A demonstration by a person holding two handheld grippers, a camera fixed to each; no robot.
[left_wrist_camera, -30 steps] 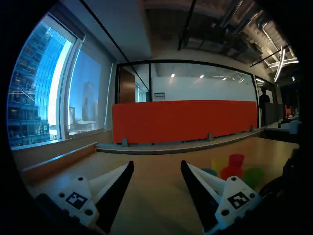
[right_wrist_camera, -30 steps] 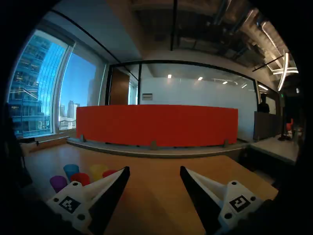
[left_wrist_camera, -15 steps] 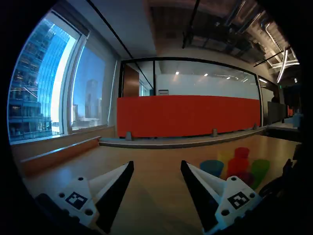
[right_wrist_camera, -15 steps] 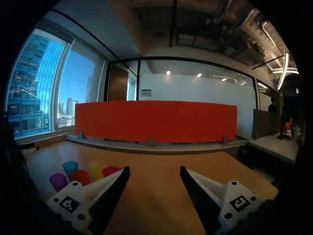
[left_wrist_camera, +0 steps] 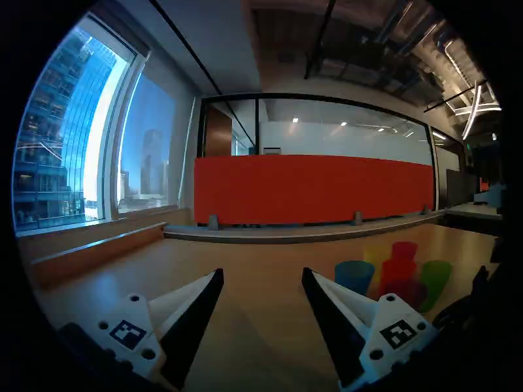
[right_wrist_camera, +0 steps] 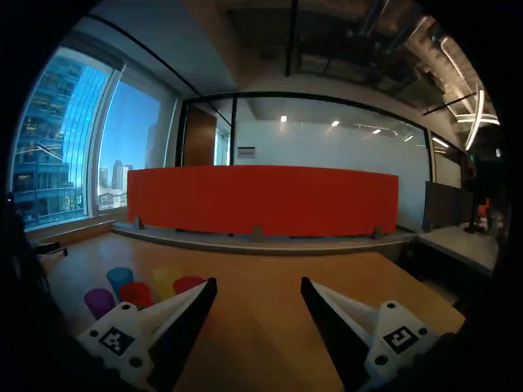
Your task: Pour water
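Several coloured plastic cups stand in a cluster on the wooden table (left_wrist_camera: 261, 261). In the left gripper view they sit to the right of my right finger: a blue cup (left_wrist_camera: 354, 274), a yellow cup (left_wrist_camera: 375, 255), a red cup (left_wrist_camera: 400, 262) and a green cup (left_wrist_camera: 435, 282). My left gripper (left_wrist_camera: 261, 274) is open and holds nothing. In the right gripper view the cups lie at the lower left: purple cup (right_wrist_camera: 99, 301), blue cup (right_wrist_camera: 119, 277), red cup (right_wrist_camera: 135, 293), yellow cup (right_wrist_camera: 165, 277). My right gripper (right_wrist_camera: 257, 282) is open, with only table between its fingers.
An orange divider panel (right_wrist_camera: 261, 199) runs along the table's far edge. Tall windows (left_wrist_camera: 72, 150) line the left wall, with a wooden ledge (left_wrist_camera: 91, 251) below them. Another desk (right_wrist_camera: 457, 245) stands at the right, beyond the table (right_wrist_camera: 261, 307).
The left gripper view has swung slightly, so the cups show more fully and the blue cup has come out from behind the finger. The right gripper view barely shifted. Both grippers stayed open.
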